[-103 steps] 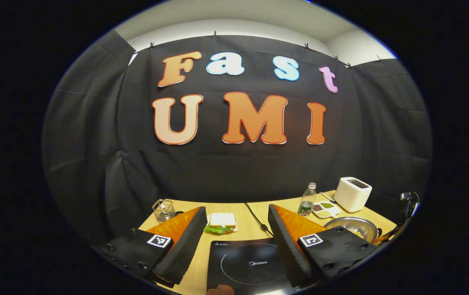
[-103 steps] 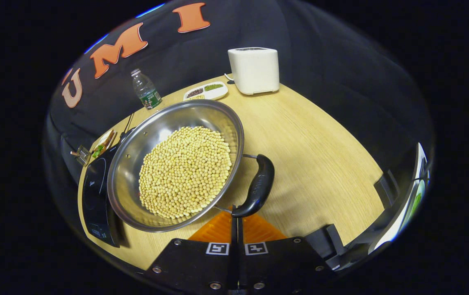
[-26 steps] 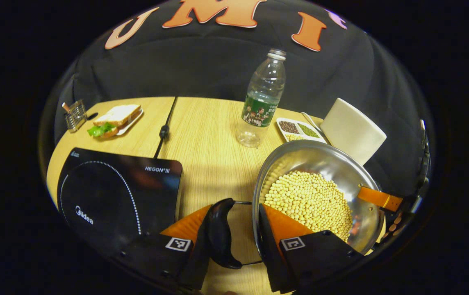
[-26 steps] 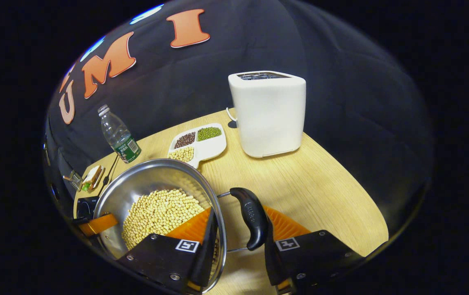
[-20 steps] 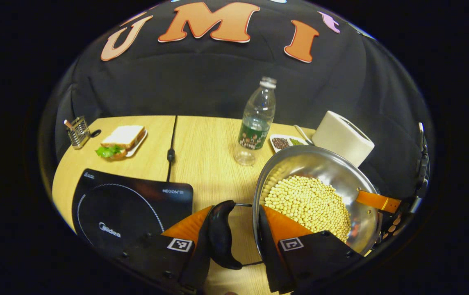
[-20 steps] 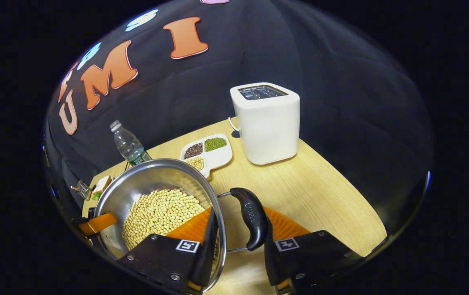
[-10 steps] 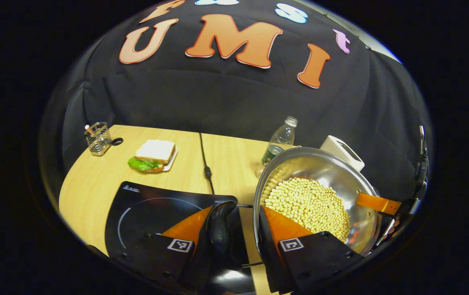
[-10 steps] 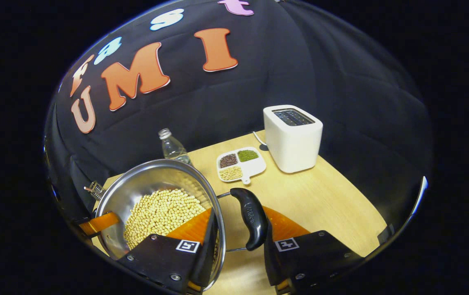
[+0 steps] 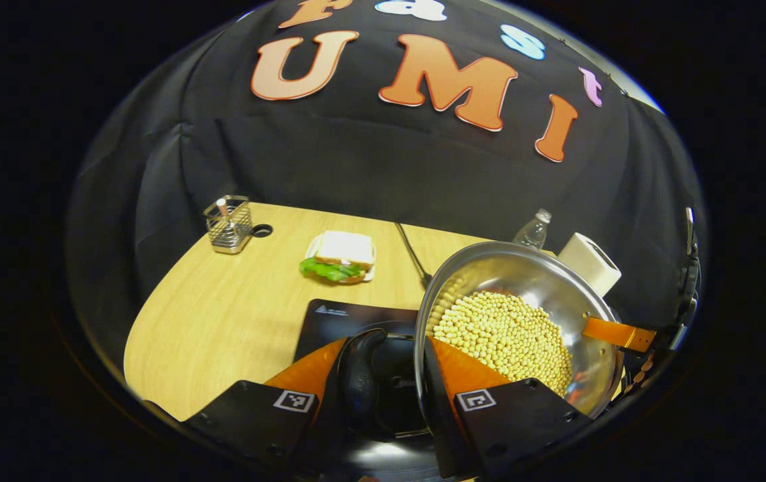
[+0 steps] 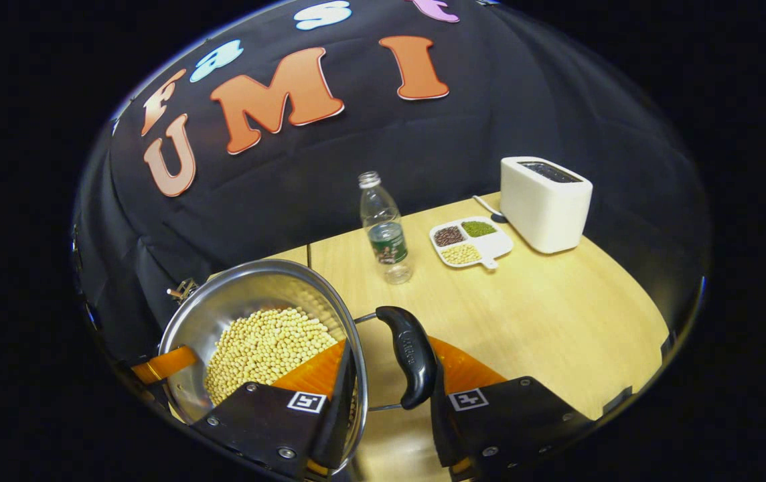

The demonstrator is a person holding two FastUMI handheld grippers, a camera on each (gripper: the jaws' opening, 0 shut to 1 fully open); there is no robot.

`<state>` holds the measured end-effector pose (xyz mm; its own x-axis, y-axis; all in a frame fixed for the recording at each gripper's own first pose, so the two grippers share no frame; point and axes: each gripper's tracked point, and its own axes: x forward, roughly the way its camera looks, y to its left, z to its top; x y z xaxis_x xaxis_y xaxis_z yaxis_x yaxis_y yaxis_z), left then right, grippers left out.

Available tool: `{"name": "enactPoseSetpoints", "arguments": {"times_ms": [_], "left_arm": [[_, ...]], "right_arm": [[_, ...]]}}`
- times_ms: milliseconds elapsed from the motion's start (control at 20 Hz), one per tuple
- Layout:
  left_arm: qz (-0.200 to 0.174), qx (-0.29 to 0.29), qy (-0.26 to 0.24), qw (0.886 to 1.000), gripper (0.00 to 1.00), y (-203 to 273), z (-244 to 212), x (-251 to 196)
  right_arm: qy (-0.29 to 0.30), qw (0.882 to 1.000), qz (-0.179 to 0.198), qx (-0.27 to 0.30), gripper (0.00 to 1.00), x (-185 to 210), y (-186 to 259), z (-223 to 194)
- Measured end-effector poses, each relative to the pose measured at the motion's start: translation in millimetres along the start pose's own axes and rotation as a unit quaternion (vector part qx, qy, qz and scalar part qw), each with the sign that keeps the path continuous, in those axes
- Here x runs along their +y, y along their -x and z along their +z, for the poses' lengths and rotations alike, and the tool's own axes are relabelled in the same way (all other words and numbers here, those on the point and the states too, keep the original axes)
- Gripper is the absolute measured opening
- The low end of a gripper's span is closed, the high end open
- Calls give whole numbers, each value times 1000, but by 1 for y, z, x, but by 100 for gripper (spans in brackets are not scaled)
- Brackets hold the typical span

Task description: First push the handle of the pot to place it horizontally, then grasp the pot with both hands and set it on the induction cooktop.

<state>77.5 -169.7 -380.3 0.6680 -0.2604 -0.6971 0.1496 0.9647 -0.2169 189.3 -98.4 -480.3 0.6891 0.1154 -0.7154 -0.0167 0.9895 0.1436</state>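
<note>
My left tongs [image 9: 383, 395] and right tongs [image 10: 390, 402] each pinch a handle and the rim of the pot [image 9: 517, 321], held partly over the cooktop [image 9: 349, 318]. Risk: uneven lift tilts the pot and spills the beans [image 9: 500, 331]; the handles may slip between my fingers.

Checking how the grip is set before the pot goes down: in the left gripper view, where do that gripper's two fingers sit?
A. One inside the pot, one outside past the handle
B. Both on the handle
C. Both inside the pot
A: one finger lies over the beans inside the pot, the other outside the handle.
</note>
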Motion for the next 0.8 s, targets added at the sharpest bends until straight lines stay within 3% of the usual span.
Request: {"name": "enactPoseSetpoints", "arguments": {"times_ms": [100,200,250,300,350,550,800], "left_arm": [[6,8,2,1000,60,3,-9,22],[9,20,8,1000,63,0,-19,41],[9,26,11,1000,64,-2,-23,49],[9,31,14,999,65,-2,-26,54],[10,34,15,999,63,-2,-30,59],[13,48,21,999,60,-7,-43,75],[22,61,24,998,66,-8,-51,83]], "right_arm": [[3,1000,1,9,48,1,-8,0],[8,1000,-1,17,52,2,-7,6],[11,1000,-2,20,48,3,-8,9],[13,1000,-3,22,52,4,-7,11],[17,1000,-4,24,48,4,-7,14],[18,999,-6,37,52,4,-8,16],[15,999,-3,47,53,0,-5,22]]}}
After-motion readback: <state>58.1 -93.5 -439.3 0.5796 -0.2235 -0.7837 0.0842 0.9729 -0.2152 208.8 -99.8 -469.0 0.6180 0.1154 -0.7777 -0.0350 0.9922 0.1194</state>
